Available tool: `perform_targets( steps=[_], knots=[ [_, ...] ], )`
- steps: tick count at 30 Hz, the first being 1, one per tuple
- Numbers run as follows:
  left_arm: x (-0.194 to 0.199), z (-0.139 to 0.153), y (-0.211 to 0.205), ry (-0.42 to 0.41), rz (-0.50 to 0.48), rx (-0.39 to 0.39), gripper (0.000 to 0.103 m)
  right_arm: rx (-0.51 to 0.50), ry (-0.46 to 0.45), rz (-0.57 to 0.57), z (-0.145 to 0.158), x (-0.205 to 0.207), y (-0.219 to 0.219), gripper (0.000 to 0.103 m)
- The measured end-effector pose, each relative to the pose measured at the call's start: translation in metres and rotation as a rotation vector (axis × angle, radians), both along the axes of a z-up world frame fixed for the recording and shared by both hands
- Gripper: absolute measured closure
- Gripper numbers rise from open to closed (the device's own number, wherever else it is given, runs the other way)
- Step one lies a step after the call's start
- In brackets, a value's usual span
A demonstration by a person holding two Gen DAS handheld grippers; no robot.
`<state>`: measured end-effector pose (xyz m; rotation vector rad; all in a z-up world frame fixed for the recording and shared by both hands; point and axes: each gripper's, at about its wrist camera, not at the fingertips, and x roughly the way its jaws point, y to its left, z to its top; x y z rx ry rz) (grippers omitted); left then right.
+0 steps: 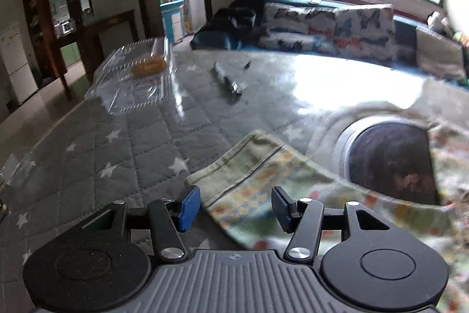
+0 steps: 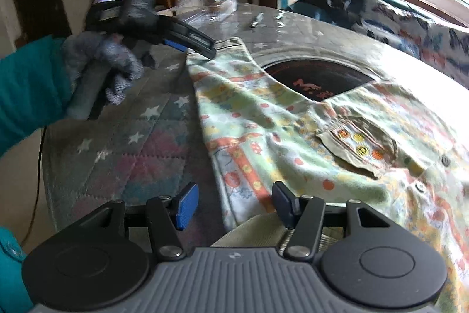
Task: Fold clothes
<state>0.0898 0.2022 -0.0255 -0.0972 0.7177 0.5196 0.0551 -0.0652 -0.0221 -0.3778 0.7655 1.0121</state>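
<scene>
Left gripper (image 1: 236, 206) at bottom centre of its own view, blue pads (image 1: 187, 209) spread wide, nothing between them; hovering over the garment's ribbed cuff (image 1: 234, 166). Seen again from the right wrist view at upper left (image 2: 202, 46), held by a gloved hand (image 2: 102, 63), tips just at the far corner of the cloth. Right gripper (image 2: 231, 206) at bottom centre, likewise spread, straddling the near hem (image 2: 231, 195) without pinching it.

Patterned child's garment (image 2: 293, 131) lying flat across centre and right of the right view, chest pocket (image 2: 357, 148) facing up, left edge running diagonally from upper centre down to the bottom. Lying partly over a dark round inset (image 2: 316, 78) in the glossy table (image 1: 293, 84).

Left of the cloth edge, bare star-printed quilted cover (image 1: 111, 154), open room to the table's rim. Toward upper left of the left view, clear plastic container (image 1: 137, 72); near upper centre, small dark tool (image 1: 228, 78), well apart from the garment. Beyond the far edge, sofa with butterfly cover (image 1: 337, 28).
</scene>
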Motion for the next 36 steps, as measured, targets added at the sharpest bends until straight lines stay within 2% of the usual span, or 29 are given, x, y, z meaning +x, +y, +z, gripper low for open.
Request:
perform_targets(
  steps=[1,3,4,5,6,7,9,10,11,13,16,19,23,25,27,32,36],
  knots=[
    [0.000,-0.002,0.001,0.004,0.007,0.008,0.044,-0.002,-0.007,0.005,0.000,-0.002,0.001,0.060],
    [0.001,-0.005,0.004,0.008,0.025,0.019,0.044,0.006,-0.005,-0.004,0.000,-0.001,0.000,0.074],
    [0.001,-0.005,0.005,0.010,0.029,0.023,0.044,0.011,-0.002,-0.012,0.000,0.001,0.000,0.076],
    [0.001,-0.005,0.006,0.013,0.033,0.028,0.045,0.019,0.006,-0.022,0.000,0.003,-0.001,0.084],
    [0.002,-0.005,0.008,0.015,0.037,0.033,0.046,0.025,0.013,-0.030,0.000,0.004,-0.002,0.088],
    [0.002,-0.005,0.007,0.018,0.037,0.052,0.049,0.030,0.019,-0.035,0.000,0.006,-0.002,0.088],
    [0.002,-0.006,0.005,0.027,0.029,0.087,0.070,0.036,0.033,-0.027,0.000,0.006,-0.004,0.096],
    [0.001,-0.007,0.003,0.030,0.024,0.098,0.083,0.037,0.038,-0.019,0.000,0.005,-0.004,0.097],
    [0.001,-0.007,0.001,0.033,0.018,0.108,0.089,0.036,0.039,-0.011,0.000,0.003,-0.004,0.098],
    [-0.003,-0.009,-0.004,0.043,0.022,0.141,0.093,0.033,0.038,0.004,0.000,0.000,-0.005,0.099],
    [-0.014,-0.012,-0.009,0.052,0.029,0.185,0.094,0.037,0.047,0.036,0.001,-0.006,-0.011,0.100],
    [-0.024,-0.012,-0.005,0.054,0.049,0.188,0.095,0.042,0.050,0.068,0.001,-0.010,-0.013,0.099],
    [-0.024,-0.009,0.000,0.066,0.063,0.174,0.094,0.079,0.064,0.055,0.008,-0.012,-0.024,0.096],
    [-0.024,-0.008,0.001,0.070,0.057,0.172,0.091,0.099,0.072,0.040,0.015,-0.014,-0.036,0.092],
    [-0.024,-0.008,0.001,0.073,0.050,0.167,0.090,0.104,0.078,0.009,0.019,-0.015,-0.050,0.083],
    [-0.030,0.001,0.001,0.061,0.049,0.140,0.086,0.084,0.102,-0.100,0.018,-0.013,-0.085,0.083],
    [-0.043,0.016,-0.019,0.021,-0.026,0.105,0.080,0.081,0.111,-0.146,0.014,-0.012,-0.098,0.083]
  ],
)
